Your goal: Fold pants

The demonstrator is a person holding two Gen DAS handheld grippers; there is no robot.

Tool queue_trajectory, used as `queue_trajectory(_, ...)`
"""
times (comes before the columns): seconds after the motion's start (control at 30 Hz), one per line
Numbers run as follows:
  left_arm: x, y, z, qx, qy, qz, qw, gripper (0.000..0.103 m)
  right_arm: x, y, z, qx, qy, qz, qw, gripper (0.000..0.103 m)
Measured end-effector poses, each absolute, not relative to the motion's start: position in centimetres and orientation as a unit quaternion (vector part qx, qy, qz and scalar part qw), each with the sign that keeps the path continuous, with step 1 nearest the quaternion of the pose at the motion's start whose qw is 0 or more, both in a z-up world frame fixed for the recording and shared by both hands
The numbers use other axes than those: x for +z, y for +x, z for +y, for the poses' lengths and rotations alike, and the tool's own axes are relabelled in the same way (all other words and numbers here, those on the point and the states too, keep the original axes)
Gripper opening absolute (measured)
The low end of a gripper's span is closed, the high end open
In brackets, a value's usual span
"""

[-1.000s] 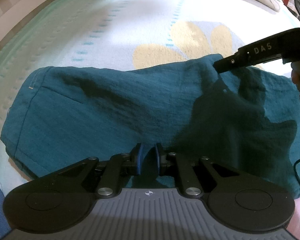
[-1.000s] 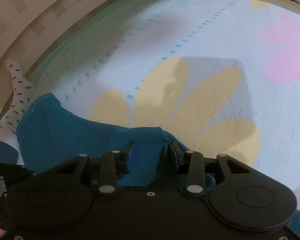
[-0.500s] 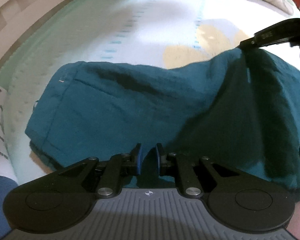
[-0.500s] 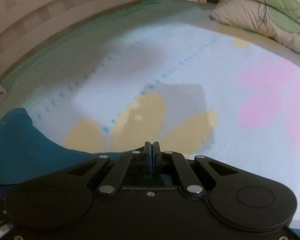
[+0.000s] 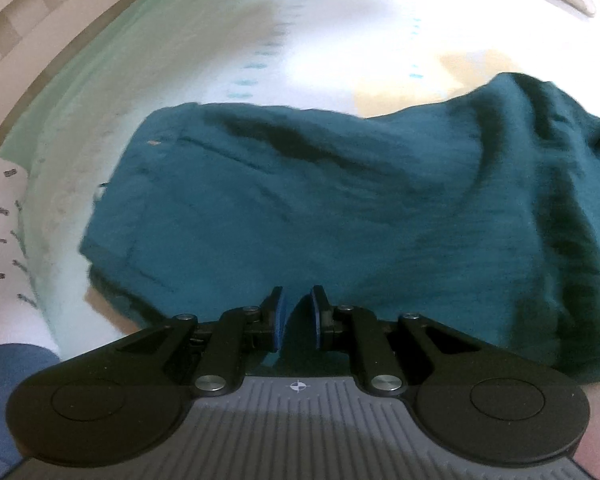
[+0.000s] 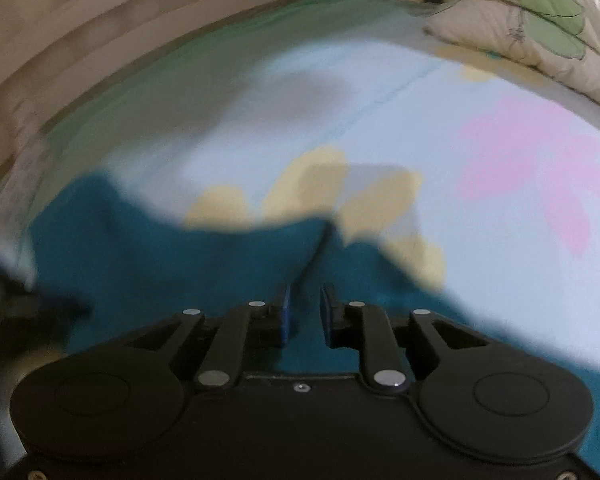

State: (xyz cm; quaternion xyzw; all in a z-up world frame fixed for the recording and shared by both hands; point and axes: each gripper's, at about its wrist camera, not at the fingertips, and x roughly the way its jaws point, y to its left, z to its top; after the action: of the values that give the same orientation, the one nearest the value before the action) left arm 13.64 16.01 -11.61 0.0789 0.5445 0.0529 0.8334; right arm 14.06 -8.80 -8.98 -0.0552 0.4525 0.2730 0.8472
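Left wrist: left tool pinches teal pants; right tool parted (view blurred), gripping nothing.

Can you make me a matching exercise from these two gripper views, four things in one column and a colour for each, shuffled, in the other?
Things:
1. pants
2. flower print nearest the pants
3. flower print at the right
4. leaf shapes on the pillow

Colours:
A. pink
B. green
C. teal
D. yellow

Pairs: 1-C, 2-D, 3-A, 4-B
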Motion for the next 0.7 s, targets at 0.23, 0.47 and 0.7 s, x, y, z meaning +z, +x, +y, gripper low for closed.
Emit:
queue_trajectory(0.23, -11.5, 15.0, 19.4, 0.091, 0.063, 0.562, 0.820, 0.015, -10.3, 5.1, -7.4, 0.305, -0.151, 0.444, 0.829, 0.036)
queue_trajectory(0.47, -12.4, 16.3, 20.1, 0.102, 0.061, 0.567, 0.815, 0.015, -11.8, 2.8, -5.5, 0.300, -0.246, 0.406, 0.827, 0.044)
queue_trajectory(0.7, -11.9, 15.5, 19.0, 0.105, 0.077, 0.563, 0.816, 0.015, -13.5, 1.0, -4.2, 0.300, -0.296, 0.387, 0.820, 0.039)
